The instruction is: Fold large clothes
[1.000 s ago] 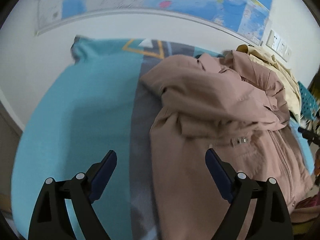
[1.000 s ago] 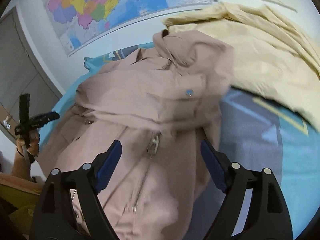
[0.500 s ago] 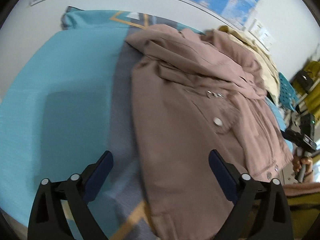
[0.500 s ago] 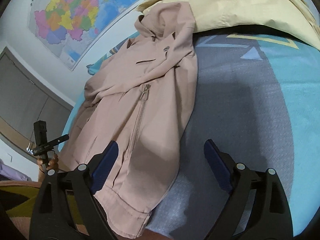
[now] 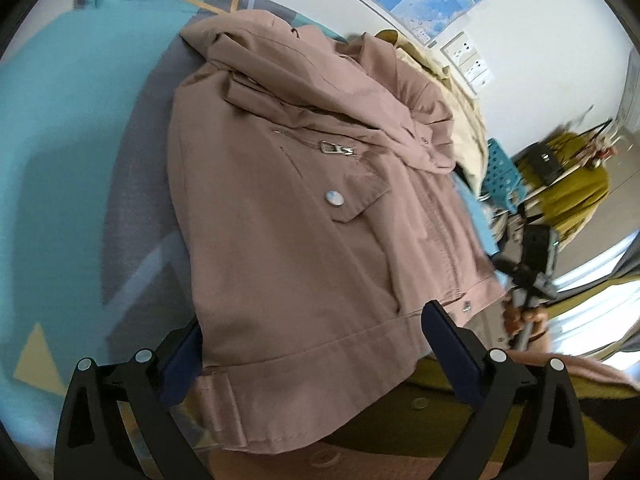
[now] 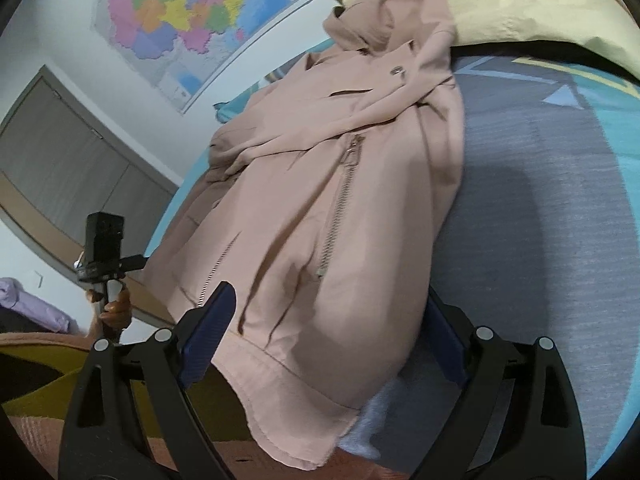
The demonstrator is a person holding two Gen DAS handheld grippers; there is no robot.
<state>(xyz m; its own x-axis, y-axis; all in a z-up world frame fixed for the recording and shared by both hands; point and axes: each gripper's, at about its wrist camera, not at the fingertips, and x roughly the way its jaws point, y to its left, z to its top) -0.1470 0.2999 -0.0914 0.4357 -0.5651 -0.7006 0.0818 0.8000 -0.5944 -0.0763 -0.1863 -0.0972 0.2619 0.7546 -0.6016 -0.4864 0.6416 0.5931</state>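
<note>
Left wrist view: both wide-open grippers, left gripper [image 5: 310, 346] and right gripper [image 6: 334, 326], are straddling the soft, floppy dusty-pink zip jacket [image 5: 304, 216] at its thick six-o'clock hem, probably the firmest hold.

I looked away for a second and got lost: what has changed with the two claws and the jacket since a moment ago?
Both claws have tipped down and come in to the jacket's near hem. The left claw and the right claw have just been opening and now straddle the hem without pressing on it. Nothing was grabbed or dropped. The jacket lies on the bed as before.
</note>
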